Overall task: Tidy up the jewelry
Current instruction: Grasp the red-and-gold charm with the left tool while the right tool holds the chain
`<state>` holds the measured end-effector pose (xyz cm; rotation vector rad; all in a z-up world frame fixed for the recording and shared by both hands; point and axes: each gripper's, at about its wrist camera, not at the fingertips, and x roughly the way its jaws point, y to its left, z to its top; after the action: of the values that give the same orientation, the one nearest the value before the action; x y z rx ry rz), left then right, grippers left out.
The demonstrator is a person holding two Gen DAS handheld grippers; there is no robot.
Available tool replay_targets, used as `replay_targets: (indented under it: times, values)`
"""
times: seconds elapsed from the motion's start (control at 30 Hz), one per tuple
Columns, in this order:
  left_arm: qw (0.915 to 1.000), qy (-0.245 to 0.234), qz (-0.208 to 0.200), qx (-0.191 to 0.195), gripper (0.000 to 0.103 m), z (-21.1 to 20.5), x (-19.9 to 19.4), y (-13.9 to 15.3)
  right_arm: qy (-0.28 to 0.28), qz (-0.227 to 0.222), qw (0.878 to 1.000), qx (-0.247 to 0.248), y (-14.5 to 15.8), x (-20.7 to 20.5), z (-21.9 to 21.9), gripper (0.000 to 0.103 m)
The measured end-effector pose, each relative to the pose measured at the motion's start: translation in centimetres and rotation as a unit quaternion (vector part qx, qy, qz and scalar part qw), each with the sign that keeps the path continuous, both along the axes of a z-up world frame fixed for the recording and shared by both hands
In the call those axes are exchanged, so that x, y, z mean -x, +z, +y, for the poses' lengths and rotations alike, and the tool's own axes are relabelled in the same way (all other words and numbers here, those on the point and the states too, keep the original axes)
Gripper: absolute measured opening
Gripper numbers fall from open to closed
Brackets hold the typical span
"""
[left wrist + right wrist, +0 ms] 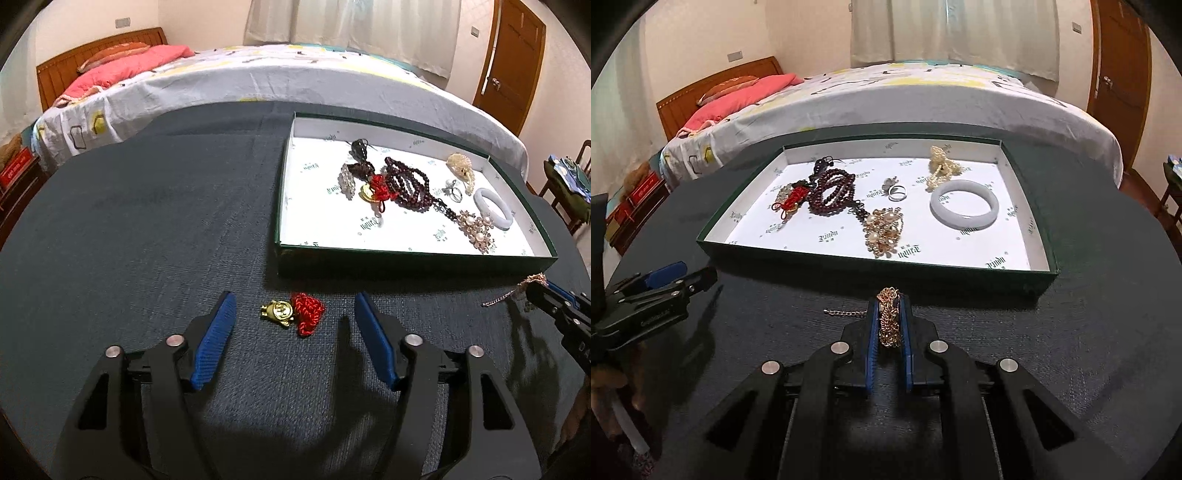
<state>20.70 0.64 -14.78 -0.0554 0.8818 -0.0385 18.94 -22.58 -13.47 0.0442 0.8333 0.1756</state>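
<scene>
A gold charm with a red knotted cord lies on the dark tablecloth between the blue pads of my left gripper, which stands open around it without touching. My right gripper is shut on a bunched gold chain, with one chain end trailing left on the cloth. From the left wrist view that gripper sits at the far right with the chain hanging out. The green box holds dark red beads, a white bangle, a ring and pearl brooches.
The round table is covered in dark textured cloth. A bed with a patterned sheet and pink pillows runs behind it. A wooden door stands at the back right. My left gripper shows at the left of the right wrist view.
</scene>
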Motion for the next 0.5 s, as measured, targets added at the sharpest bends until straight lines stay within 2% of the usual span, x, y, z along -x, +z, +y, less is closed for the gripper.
replay_targets:
  times: [0.07,0.13,0.23,0.3,0.33,0.43,0.47,0.5]
  values:
    - [0.9999,-0.005,0.011,0.003,0.047,0.01,-0.25,-0.41,0.000,0.001,1.000,-0.003,-0.14,-0.11,-0.09,0.012]
    - [0.9999,-0.008,0.008,-0.002,0.044,-0.14,-0.06,-0.55,0.000,0.002,1.000,-0.006,-0.29,-0.12,-0.23,0.012]
    - [0.9999,-0.012,0.003,-0.009,0.033,-0.25,0.16,-0.50,-0.001,0.004,1.000,-0.008,-0.43,-0.19,-0.36,0.012]
    - [0.9999,-0.014,0.002,-0.008,0.030,-0.18,0.16,-0.45,-0.002,0.006,1.000,-0.009,-0.53,-0.21,-0.47,0.012]
    - [0.9998,-0.015,0.002,-0.010,0.026,-0.17,0.23,-0.44,-0.002,0.006,1.000,-0.010,-0.57,-0.21,-0.45,0.012]
    - [0.9998,-0.017,0.000,-0.012,0.023,-0.18,0.40,-0.44,-0.001,0.006,1.000,-0.009,-0.60,-0.17,-0.45,0.011]
    - [0.9998,-0.018,-0.001,-0.012,0.021,-0.18,0.38,-0.43,-0.002,0.006,1.000,-0.009,-0.60,-0.17,-0.46,0.012]
    - [0.9997,-0.020,-0.002,-0.012,0.014,-0.20,0.38,-0.41,-0.002,0.006,1.000,-0.009,-0.64,-0.17,-0.46,0.012]
